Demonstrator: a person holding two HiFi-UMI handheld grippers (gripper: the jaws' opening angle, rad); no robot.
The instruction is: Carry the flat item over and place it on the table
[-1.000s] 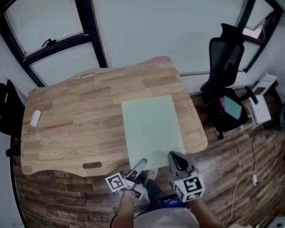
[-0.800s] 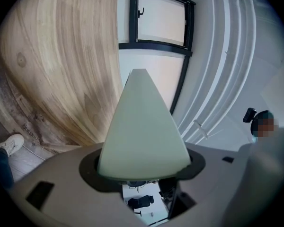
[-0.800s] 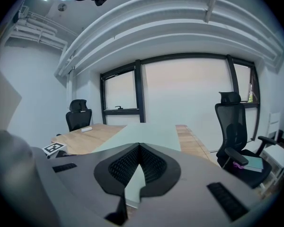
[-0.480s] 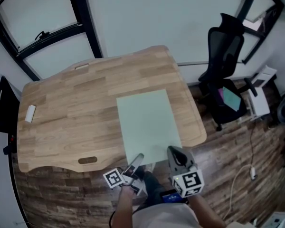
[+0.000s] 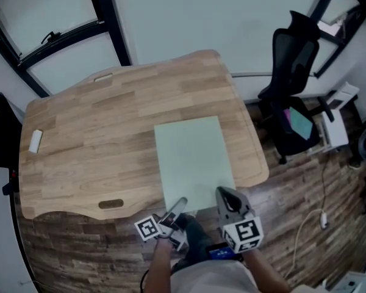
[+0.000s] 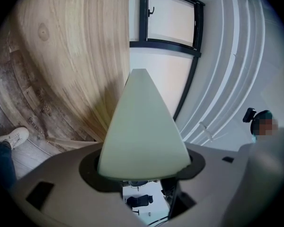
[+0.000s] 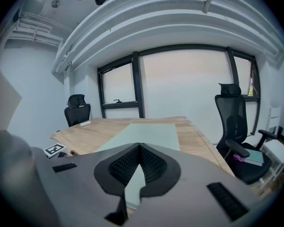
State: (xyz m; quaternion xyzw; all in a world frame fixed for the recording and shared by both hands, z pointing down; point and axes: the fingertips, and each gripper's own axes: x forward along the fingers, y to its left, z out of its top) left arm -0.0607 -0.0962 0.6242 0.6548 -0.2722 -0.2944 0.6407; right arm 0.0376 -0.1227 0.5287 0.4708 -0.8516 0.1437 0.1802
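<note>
A small white object lies at the far left of the wooden table. The pale green sheet lies flat across the table's right half, its near edge reaching past the table's near rim. There the left gripper is clenched on that edge. Just right of it, the right gripper rests at the same edge, its jaw tips pressed together. A black office chair stands far right.

head: steeply down, far | gripper views: along jaws, close | shared: table
</note>
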